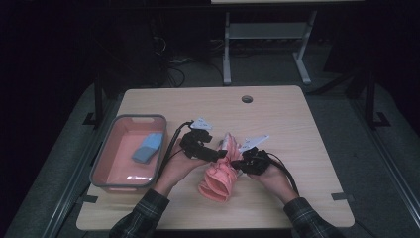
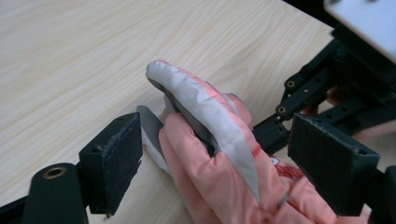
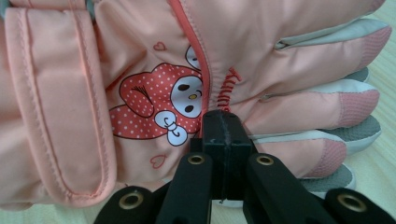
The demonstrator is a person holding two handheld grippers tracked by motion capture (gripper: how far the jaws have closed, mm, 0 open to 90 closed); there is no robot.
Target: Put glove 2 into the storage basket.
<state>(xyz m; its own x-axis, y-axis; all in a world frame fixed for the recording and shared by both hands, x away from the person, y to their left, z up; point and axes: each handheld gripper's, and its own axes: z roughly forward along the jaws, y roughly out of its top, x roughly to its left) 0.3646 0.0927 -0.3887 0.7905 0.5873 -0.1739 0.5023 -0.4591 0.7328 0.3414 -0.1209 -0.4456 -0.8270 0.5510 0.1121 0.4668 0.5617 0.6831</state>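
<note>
1. We've got a pink ski glove [image 1: 220, 176] lying near the front middle of the wooden surface [image 1: 277, 114], cuff toward us, fingers pointing away. Up close in the right gripper view it has a cartoon bunny patch [image 3: 161, 105] with a polka-dot hood and bow, red stitched lettering, a wide cuff strap [image 3: 60, 107], and grey-and-pink fingertips [image 3: 359, 105].
2. The right tongs [image 3: 223, 140] look clenched: the two black jaws are pressed flat together right at the glove's edge, just below the patch. We can't really tell if there's any fabric pinched between them.
3. The left tongs [image 2: 233, 158] are released, jaws wide apart with the glove's fingers [image 2: 205, 109] sitting in the gap between the two pads. One grey-edged finger sticks up and out past the jaws. Neither pad seems to be pressing on it.
4. From the high view, both hands come in from the bottom in plaid sleeves [image 1: 143, 215], the left gripper [image 1: 200, 144] at the glove's finger end and the right gripper [image 1: 252, 159] at its right side, close together.
5. Off to the left, well apart from the glove, sits a pink bin with a grey rim [image 1: 101, 166] holding a blue folded item [image 1: 147, 148].
6. There's a small round grommet hole [image 1: 247, 98] near the far edge of the surface.
</note>
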